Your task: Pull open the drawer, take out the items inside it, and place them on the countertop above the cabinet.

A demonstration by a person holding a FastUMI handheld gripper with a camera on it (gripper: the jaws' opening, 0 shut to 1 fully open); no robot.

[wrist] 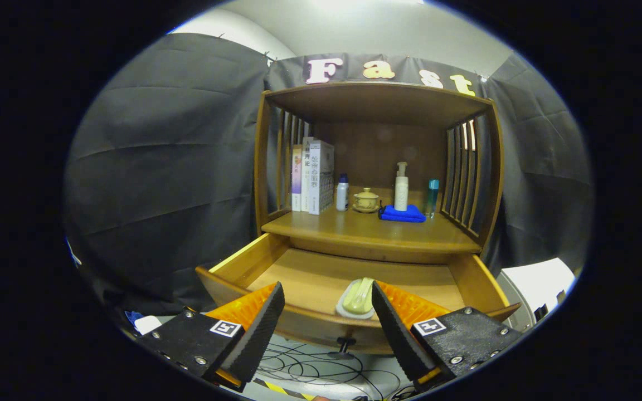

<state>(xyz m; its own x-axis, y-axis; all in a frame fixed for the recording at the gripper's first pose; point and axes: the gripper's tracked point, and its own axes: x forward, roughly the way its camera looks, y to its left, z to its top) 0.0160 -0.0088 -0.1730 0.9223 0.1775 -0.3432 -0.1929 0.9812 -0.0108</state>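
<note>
gripper view: hand-held gripper [327, 295] spread over open drawer [243, 262], pale dish [356, 298] inside.

Walls: dark cloth [159, 167] hangs all around.
Ceiling: pale and bright [365, 28].
Floor: light, with thin black wires [310, 362] lying on it.
Furniture: a brown wooden cabinet [379, 100].

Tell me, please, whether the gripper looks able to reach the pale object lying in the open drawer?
Probably yes: the drawer is pulled open, the gripper is open just above its front, and the pale object lies uncovered beside one finger.
</note>
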